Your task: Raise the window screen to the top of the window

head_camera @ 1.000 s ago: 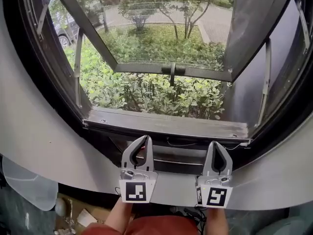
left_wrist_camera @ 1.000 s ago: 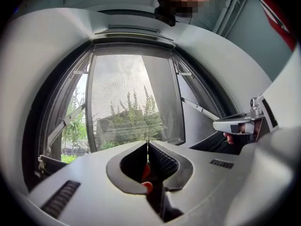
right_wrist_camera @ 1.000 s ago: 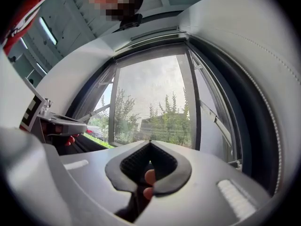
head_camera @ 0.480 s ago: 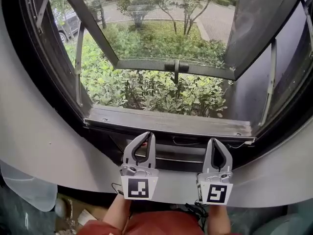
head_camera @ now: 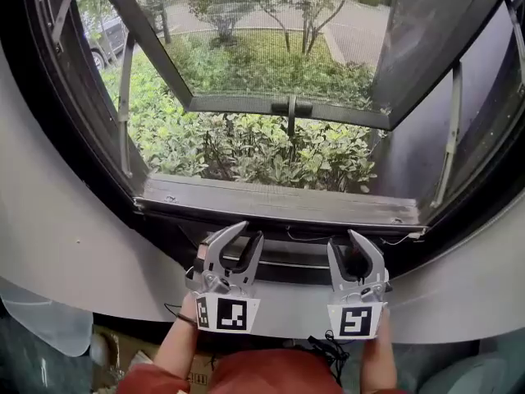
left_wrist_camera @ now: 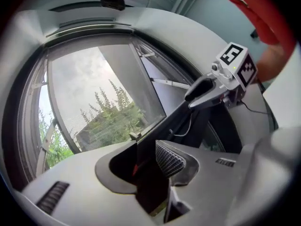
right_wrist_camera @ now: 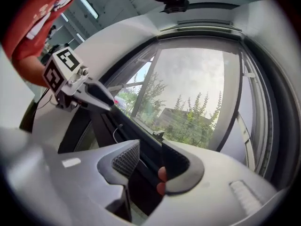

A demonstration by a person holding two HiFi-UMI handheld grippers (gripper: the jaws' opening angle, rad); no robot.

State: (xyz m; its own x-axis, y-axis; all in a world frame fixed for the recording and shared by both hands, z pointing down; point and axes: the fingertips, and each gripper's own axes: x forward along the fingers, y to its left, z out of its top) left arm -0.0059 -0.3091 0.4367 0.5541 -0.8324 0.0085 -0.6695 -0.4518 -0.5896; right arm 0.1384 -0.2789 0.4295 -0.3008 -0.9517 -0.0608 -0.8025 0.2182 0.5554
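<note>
The dark bottom rail of the window screen [head_camera: 289, 255] runs low across the frame, just under the sill [head_camera: 279, 201]. My left gripper [head_camera: 240, 238] and right gripper [head_camera: 353, 240] point level at it, side by side. Both sets of jaws have just been opening and now stand apart. In the left gripper view the rail [left_wrist_camera: 182, 119] passes through the left gripper [left_wrist_camera: 146, 149]. The right gripper view shows the rail [right_wrist_camera: 117, 132] between the jaws of the right gripper [right_wrist_camera: 150, 150], with a gap at the ribbed pad [right_wrist_camera: 126, 160]. Neither pair of pads presses on it.
The glazed sash [head_camera: 271, 48] is swung outward on side stays [head_camera: 123, 105], its handle [head_camera: 291, 109] at the middle of its lower edge. Shrubs lie outside below. A grey curved wall [head_camera: 57, 245] surrounds the opening. A thin cable [head_camera: 308, 238] hangs by the rail.
Both grippers went from shut to open. They sank a little and rolled, the left one tilting, while staying at the rail under the sill.
</note>
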